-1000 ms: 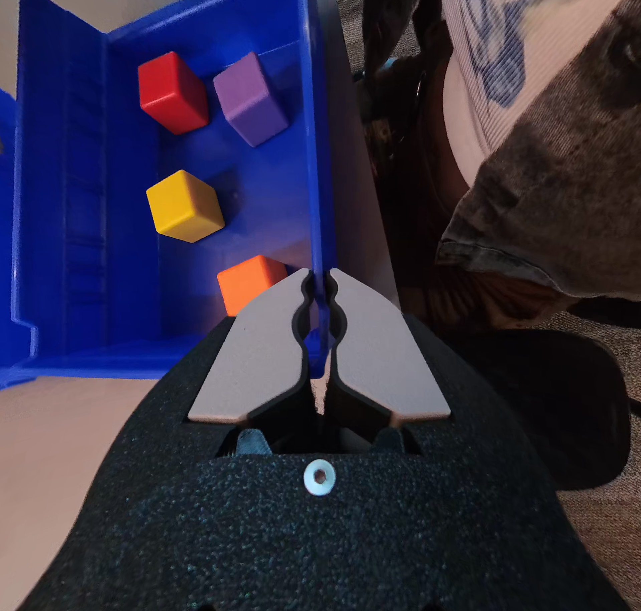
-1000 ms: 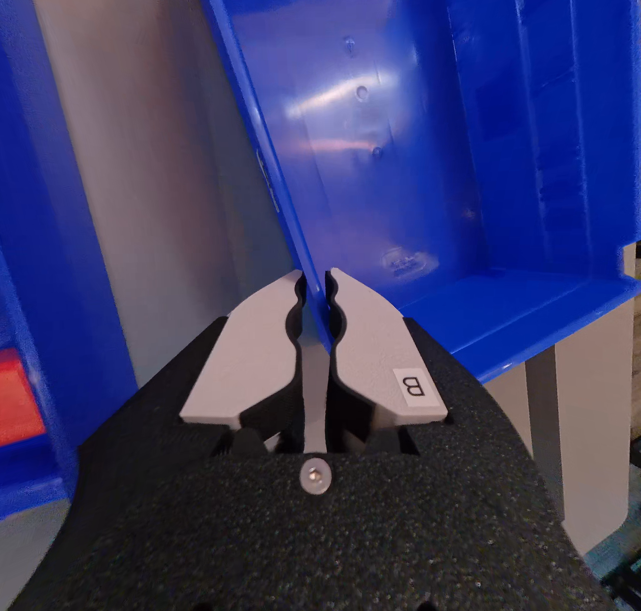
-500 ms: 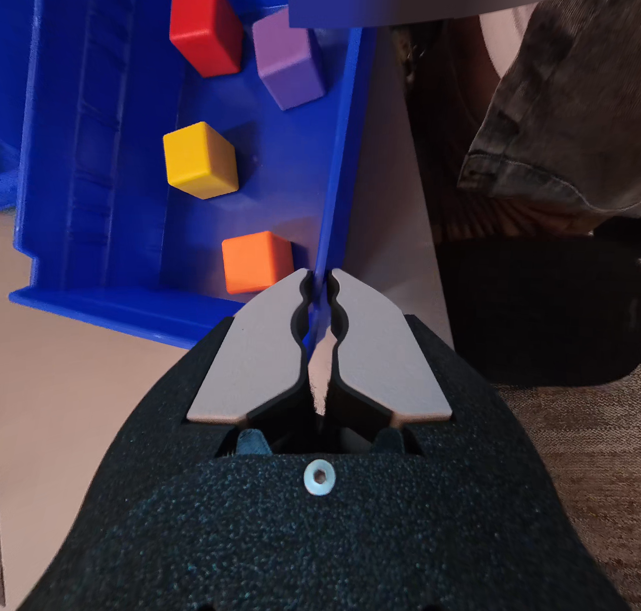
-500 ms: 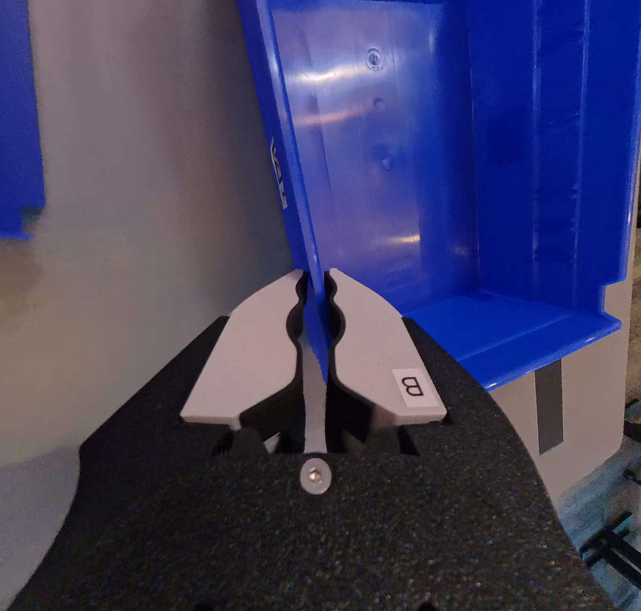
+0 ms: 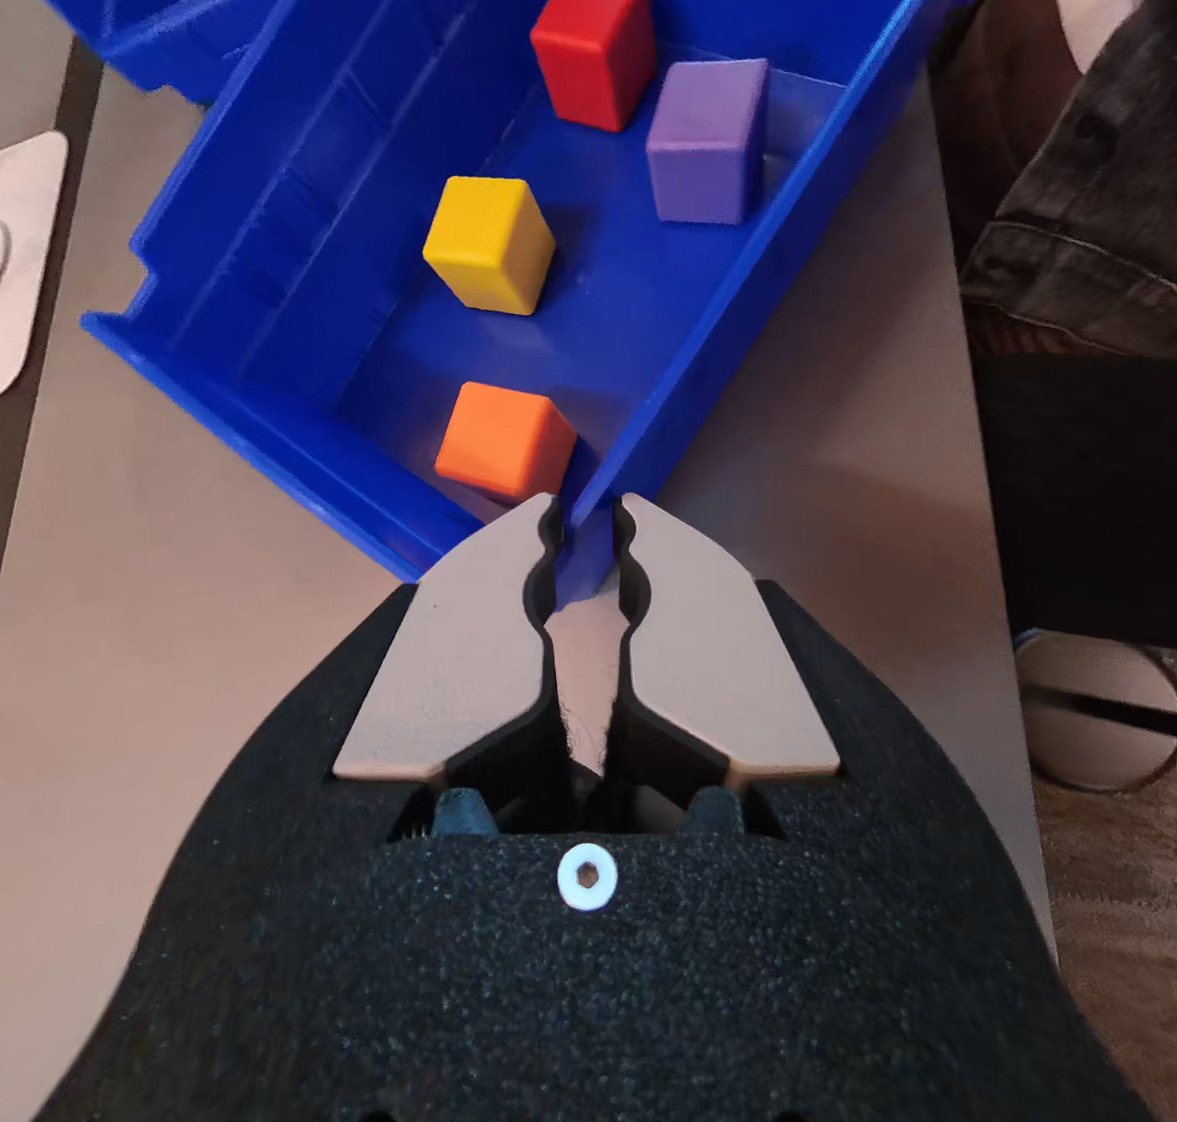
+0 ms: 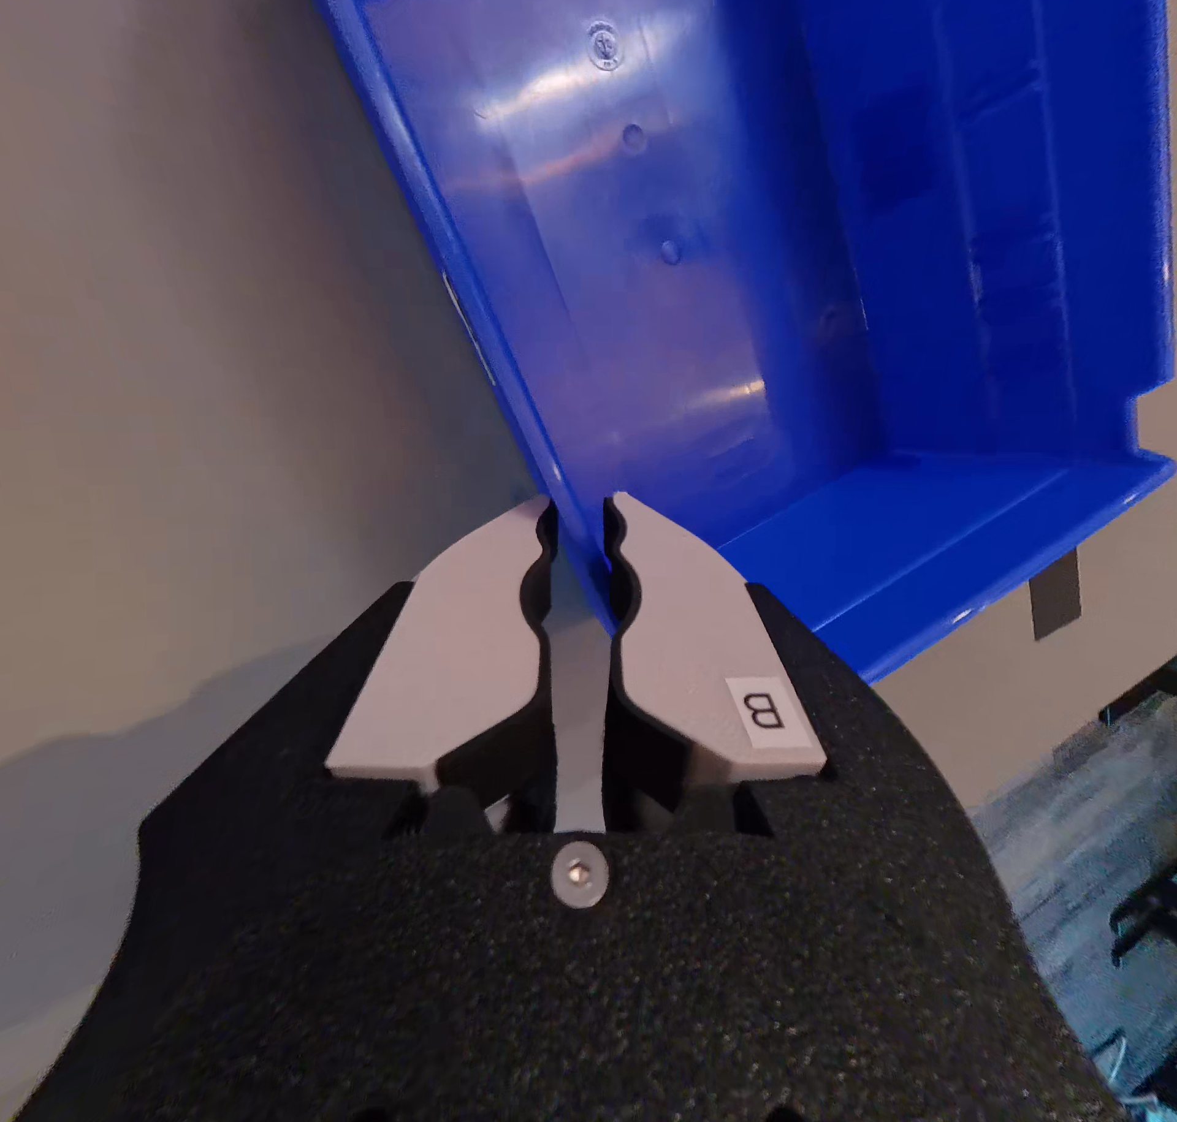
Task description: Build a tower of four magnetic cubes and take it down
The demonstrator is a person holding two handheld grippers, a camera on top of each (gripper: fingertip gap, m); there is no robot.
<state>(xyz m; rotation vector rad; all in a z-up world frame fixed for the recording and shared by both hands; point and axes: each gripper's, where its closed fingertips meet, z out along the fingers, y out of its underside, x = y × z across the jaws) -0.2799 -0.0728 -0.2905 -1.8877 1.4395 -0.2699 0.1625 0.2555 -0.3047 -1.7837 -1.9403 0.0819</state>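
In the left wrist view a blue bin [image 5: 751, 276] sits on the tan table and holds a red cube [image 5: 592, 41], a purple cube [image 5: 700, 143], a yellow cube [image 5: 487, 245] and an orange cube [image 5: 503, 439]. My left gripper [image 5: 586, 506] straddles the bin's near corner wall with its jaws parted and slack around it. In the right wrist view my right gripper [image 6: 578, 502] straddles the left wall of a second blue bin [image 6: 955, 550], which has nothing inside. That wall runs slantwise between the parted pads.
Another blue bin [image 5: 159, 3] shows at the top left of the left wrist view. A person's clothing [image 5: 1083, 200] lies beyond the table's right edge. A pale flat object [image 5: 25, 251] lies at the left. A dark tape strip [image 6: 1054, 595] marks the table near its edge. The left gripper's tips are roughly 55 cm from the right gripper's.
Both grippers carried their bins apart while pinching the walls. Now both jaws have widened on the walls, and each bin sits turned relative to its gripper.
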